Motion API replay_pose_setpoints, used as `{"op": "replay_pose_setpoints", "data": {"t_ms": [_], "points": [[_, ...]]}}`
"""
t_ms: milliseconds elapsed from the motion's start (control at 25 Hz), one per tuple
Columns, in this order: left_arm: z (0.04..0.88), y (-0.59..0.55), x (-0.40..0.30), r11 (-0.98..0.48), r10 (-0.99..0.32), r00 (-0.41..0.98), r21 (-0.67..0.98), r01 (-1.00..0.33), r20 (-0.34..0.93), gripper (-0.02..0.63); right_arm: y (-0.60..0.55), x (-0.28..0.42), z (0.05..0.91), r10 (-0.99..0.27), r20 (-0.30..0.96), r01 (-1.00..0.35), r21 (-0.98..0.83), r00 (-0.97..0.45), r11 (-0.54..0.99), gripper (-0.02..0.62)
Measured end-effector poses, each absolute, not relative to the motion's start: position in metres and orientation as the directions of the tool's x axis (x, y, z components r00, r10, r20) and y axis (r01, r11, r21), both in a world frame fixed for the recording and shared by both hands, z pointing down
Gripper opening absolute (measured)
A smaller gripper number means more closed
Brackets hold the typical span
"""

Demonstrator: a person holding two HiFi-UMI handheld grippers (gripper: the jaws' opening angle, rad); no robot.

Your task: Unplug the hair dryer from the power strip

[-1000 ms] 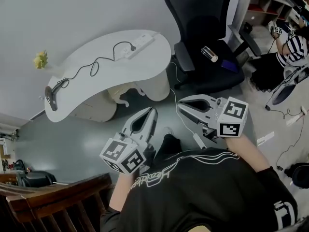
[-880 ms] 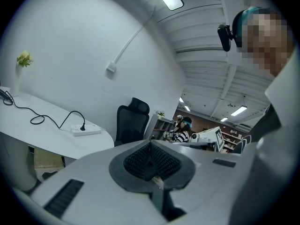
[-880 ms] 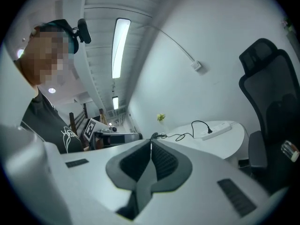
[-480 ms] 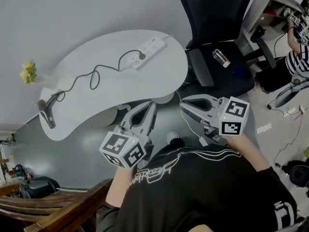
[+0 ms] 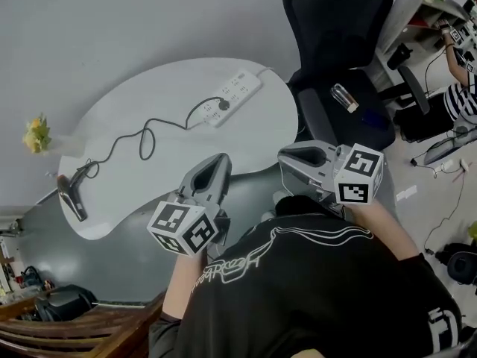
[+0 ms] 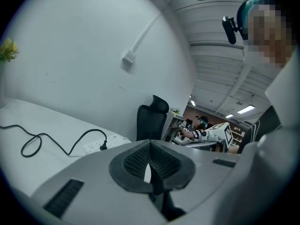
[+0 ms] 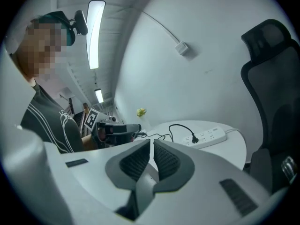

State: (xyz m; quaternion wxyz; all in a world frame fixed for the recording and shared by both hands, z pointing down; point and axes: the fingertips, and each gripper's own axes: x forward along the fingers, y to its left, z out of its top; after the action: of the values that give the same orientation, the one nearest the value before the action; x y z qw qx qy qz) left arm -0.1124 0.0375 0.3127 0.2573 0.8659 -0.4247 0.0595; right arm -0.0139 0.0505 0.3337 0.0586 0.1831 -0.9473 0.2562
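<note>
Ahead across the table (image 5: 171, 95), the plug (image 5: 222, 105) sits in the diagonal power strip (image 5: 238, 86), straight beyond the left tongs (image 5: 220, 158). The right tongs (image 5: 285, 155) are farther. Both are pressed together and empty. The hair dryer (image 5: 71, 196) lies far left.

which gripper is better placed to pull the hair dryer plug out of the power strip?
Left, probably. In the head view the left gripper sits nearer the plug in the power strip and points toward it; the right gripper points sideways. Both grippers' jaws are shut and empty.

There are 1 hair dryer (image 5: 72, 200), 1 power strip (image 5: 237, 92), 1 white table (image 5: 246, 136) and 1 black office chair (image 5: 339, 21).
</note>
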Motion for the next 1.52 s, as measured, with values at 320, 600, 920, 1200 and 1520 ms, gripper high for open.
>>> {"op": "replay_pose_setpoints", "data": {"t_ms": [320,600,920,1200,1520], "points": [[0.330,-0.013,-0.127,-0.396,-0.745,0.549,0.411,-0.821,0.380,0.005,-0.038,-0.013,0.350,-0.269,0.283,-0.367,-0.391,-0.921,0.844,0.006],[0.358,-0.058,-0.133,-0.271,-0.765,0.461,0.424,-0.864,0.449,0.005,-0.131,-0.021,0.396,-0.187,0.349,-0.326,-0.399,-0.918,0.857,0.091],[0.387,-0.089,-0.124,-0.206,-0.777,0.396,0.398,-0.894,0.489,0.005,-0.200,-0.041,0.449,-0.149,0.519,-0.274,-0.174,-0.842,0.946,0.149],[0.409,-0.101,-0.133,-0.157,-0.765,0.384,0.429,-0.890,0.518,0.005,-0.221,-0.067,0.495,-0.111,0.618,-0.243,-0.133,-0.778,0.961,0.176],[0.438,-0.115,-0.137,-0.137,-0.741,0.394,0.452,-0.881,0.543,0.005,-0.239,-0.085,0.518,-0.138,0.654,-0.239,-0.068,-0.744,0.969,0.225]]}}
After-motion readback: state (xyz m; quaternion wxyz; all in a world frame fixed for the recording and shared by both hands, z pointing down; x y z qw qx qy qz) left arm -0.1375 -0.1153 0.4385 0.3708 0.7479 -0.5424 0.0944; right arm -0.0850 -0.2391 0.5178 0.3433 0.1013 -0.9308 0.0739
